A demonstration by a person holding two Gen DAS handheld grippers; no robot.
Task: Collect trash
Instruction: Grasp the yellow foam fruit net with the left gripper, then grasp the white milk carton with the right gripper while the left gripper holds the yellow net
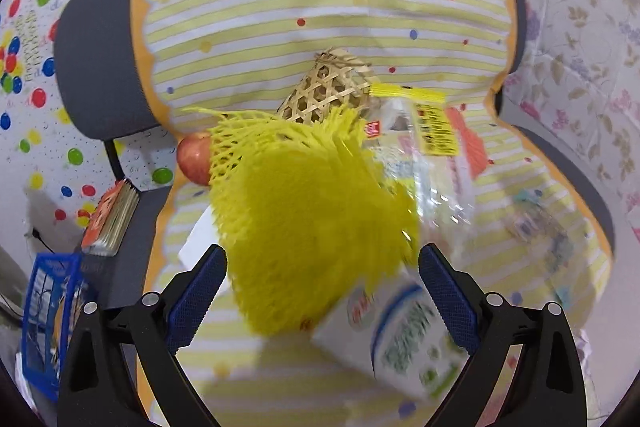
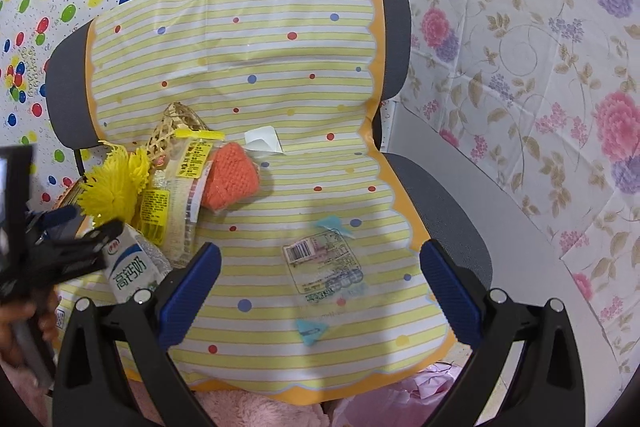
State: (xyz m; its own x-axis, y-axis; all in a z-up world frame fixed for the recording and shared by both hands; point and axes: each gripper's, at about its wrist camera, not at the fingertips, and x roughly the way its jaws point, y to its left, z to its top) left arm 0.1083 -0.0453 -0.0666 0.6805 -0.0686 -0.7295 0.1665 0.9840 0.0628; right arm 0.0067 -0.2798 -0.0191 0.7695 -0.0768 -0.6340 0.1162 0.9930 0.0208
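Note:
My left gripper (image 1: 324, 255) stands open over a pile of trash on a chair draped in a yellow-striped sheet (image 1: 320, 7). A yellow foam fruit net (image 1: 312, 227) fills the gap between its fingers, with a blurred white milk carton (image 1: 400, 339) just below and right. An apple (image 1: 194, 157) peeks out left of the net. My right gripper (image 2: 320, 251) is open above a clear wrapper with a barcode (image 2: 324, 263) lying flat on the seat. In the right wrist view the left gripper (image 2: 72, 239) sits by the milk carton (image 2: 128, 267) and the net (image 2: 112, 187).
A bamboo basket (image 1: 328, 91), a plastic pack with a yellow label (image 1: 436, 131) and an orange knitted piece (image 2: 230, 179) lie in the pile. A white sticker (image 2: 262, 141) and blue scraps (image 2: 312, 331) dot the seat. A blue crate (image 1: 48, 319) stands low left, a pink bag (image 2: 400, 399) below.

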